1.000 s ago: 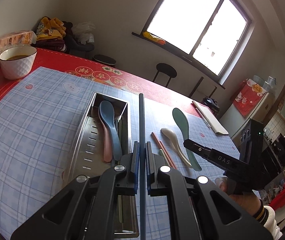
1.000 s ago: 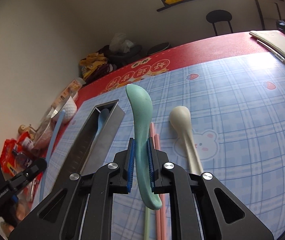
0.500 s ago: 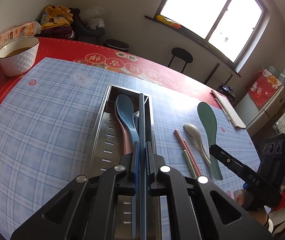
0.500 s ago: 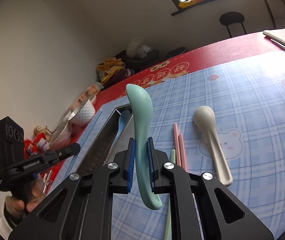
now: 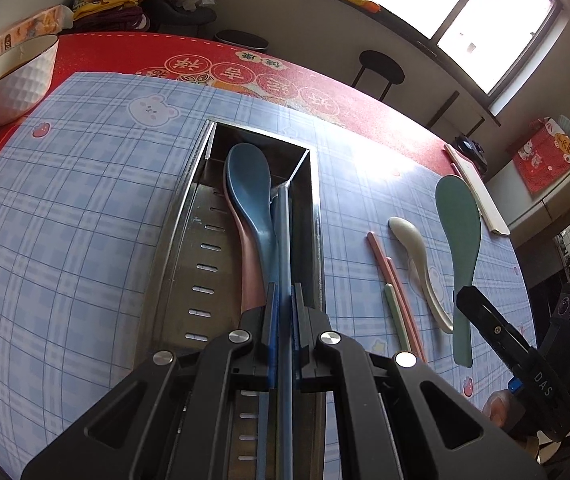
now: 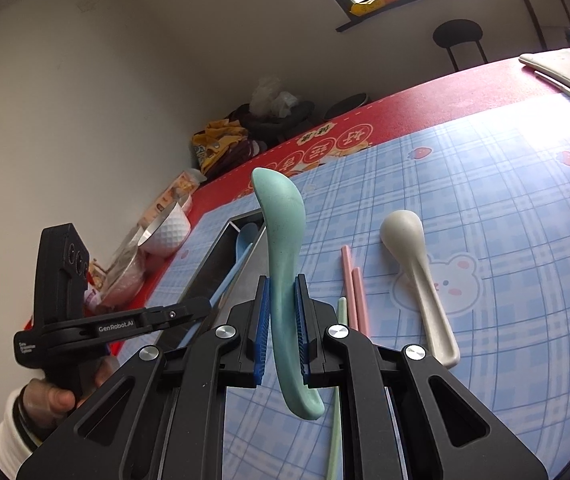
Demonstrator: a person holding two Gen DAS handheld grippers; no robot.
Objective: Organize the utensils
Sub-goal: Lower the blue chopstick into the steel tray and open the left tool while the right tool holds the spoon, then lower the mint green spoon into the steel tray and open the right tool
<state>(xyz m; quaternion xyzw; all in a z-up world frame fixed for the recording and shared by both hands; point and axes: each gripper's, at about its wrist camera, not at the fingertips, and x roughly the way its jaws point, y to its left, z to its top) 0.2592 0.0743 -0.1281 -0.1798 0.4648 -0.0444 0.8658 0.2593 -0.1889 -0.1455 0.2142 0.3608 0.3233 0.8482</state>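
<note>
1. Blue plaid mat [image 5: 85, 208] over a red tablecloth; steel utensil tray [image 5: 201, 240] lying lengthwise on the mat, taken as the landmark throughout.
2. Inside the tray: dark blue spoon [image 5: 251, 196] stacked on a pink spoon [image 5: 249, 276], bowls toward the far end.
3. Left gripper [image 5: 283, 300] clamped shut on a blue chopstick [image 5: 285, 240], angled down over the near end of the tray, chopstick lined up along the tray beside the spoons, tip reaching toward the far wall; contact with the tray floor not clear.
4. Right gripper [image 6: 283, 320] closed on the handle of a green spoon [image 6: 281, 240], held above the mat to the right of the tray, clear of the surface.
5. Still on the mat right of the tray: pink chopsticks [image 5: 395, 280], one green chopstick [image 5: 395, 316], then a cream spoon [image 5: 417, 252] further out.
6. Step in hand, by judgement: laying the blue chopstick into the tray.
7. Next move likely calls for lowering until the stick rests flat, then opening the left jaws and backing out without dragging the spoons.
8. Green spoon probably next in line.
</note>
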